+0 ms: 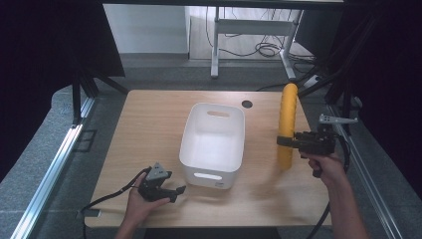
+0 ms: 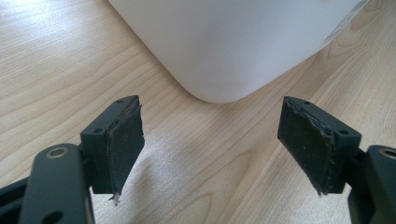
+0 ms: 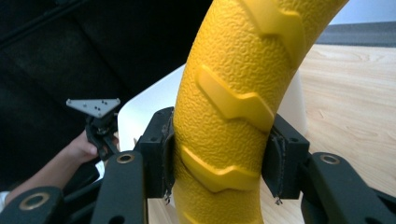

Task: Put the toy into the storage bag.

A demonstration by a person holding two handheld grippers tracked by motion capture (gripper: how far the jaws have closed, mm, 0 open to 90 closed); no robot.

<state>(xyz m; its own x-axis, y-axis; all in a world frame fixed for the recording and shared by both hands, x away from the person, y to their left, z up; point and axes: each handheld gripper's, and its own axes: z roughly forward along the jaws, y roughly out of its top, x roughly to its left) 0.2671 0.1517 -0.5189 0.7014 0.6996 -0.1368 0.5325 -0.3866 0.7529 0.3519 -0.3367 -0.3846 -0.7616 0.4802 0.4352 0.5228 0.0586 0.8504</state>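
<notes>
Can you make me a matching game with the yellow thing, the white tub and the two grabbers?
Things:
1. yellow ridged tube
2. white tub
3. left gripper
4. right gripper

States:
A. jaws wide apart, nothing between them
B. stands in the middle of the table, nothing inside
C. clamped between two black jaws, lifted off the table
D. shut on something yellow

Pairs: 1-C, 2-B, 3-A, 4-D

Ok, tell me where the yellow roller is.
In the high view the yellow roller stands clamped in the right gripper, right of the white bin.
</notes>
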